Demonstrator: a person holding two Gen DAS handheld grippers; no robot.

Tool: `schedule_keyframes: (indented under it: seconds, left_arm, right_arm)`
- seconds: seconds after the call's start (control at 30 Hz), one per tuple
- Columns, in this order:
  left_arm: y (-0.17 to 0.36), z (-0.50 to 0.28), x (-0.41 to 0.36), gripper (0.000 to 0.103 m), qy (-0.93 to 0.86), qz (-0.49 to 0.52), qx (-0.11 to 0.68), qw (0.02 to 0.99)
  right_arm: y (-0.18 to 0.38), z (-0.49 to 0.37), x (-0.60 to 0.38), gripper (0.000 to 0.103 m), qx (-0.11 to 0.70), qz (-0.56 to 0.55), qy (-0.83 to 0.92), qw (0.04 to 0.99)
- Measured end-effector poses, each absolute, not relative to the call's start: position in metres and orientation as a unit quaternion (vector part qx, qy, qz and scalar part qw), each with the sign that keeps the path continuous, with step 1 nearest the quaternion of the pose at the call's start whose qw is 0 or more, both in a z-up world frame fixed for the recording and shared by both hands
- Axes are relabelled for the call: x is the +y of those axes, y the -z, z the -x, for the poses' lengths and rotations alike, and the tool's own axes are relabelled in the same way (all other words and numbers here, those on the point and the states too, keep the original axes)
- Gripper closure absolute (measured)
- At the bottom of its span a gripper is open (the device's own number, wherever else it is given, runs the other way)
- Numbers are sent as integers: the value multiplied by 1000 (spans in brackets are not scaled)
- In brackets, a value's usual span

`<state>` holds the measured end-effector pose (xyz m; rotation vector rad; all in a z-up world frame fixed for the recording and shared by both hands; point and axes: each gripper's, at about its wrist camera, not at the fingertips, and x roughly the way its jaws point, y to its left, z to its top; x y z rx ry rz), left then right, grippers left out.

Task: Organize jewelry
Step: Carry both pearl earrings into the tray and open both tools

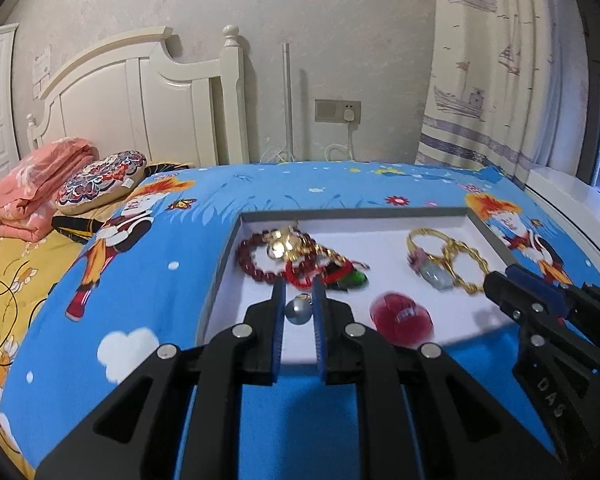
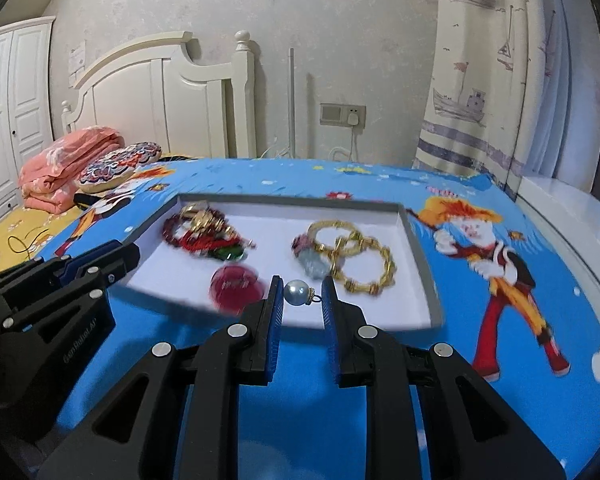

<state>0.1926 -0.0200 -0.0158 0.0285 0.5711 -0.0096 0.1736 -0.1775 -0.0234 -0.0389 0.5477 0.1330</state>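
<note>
A shallow grey-rimmed white tray lies on the blue cartoon bedspread; it also shows in the right wrist view. In it lie a tangle of red bead bracelets and gold pieces at the left, gold bangles with a pale stone at the right, a red translucent case and a blue-grey pearl pendant. My left gripper is open, its fingers on either side of the pearl. My right gripper is open too, with the pearl between its fingers.
A pink folded quilt and a patterned round cushion lie at the bed's head by the white headboard. A curtain and a white sill stand at the right. A black cord lies on the yellow sheet.
</note>
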Motion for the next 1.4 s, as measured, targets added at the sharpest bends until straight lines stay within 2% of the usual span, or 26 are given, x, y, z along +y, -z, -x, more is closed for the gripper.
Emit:
schedule_keyframes:
  seconds: [0.47,0.8,0.83,0.93,1.03,1.1,1.13,1.3,1.37,1.4]
  left_arm:
    - [23,-268,-17,90,-27,-9,320,947]
    - [29,-288,-16,90,-27,-6,326,945]
    - [29,-288,-17,88,-26,-4,326,945]
    - [29,-286,-13,60,-29,3,325,945]
    - [29,-281,-10,53,-31,9,323,946]
    - [29,-281,-10,49,-28,10,325,945]
    - [29,-280,-10,46,-24,11,325,945]
    - [26,-272,-11,30,-16,0,314,949]
    - [24,-266,-14,18,-10,-12,308,951]
    - [22,-263,-15,16,-12,-18,305,952]
  right_arm:
    - [14,-238,-178,83,299,16,-52,953]
    - [24,-264,-174,83,328,14,-47,944]
    - [25,-264,-174,83,329,15,-47,943]
    - [28,-266,-175,82,335,13,-54,941]
    - [30,-265,-176,82,338,15,-51,940]
    - [32,-265,-177,78,342,16,-49,938]
    - [33,-265,-178,73,343,15,-48,938]
    - [35,-263,-179,69,348,20,-48,936]
    - [34,-260,-179,47,347,21,-47,936]
    - [32,-258,-179,43,342,22,-47,938]
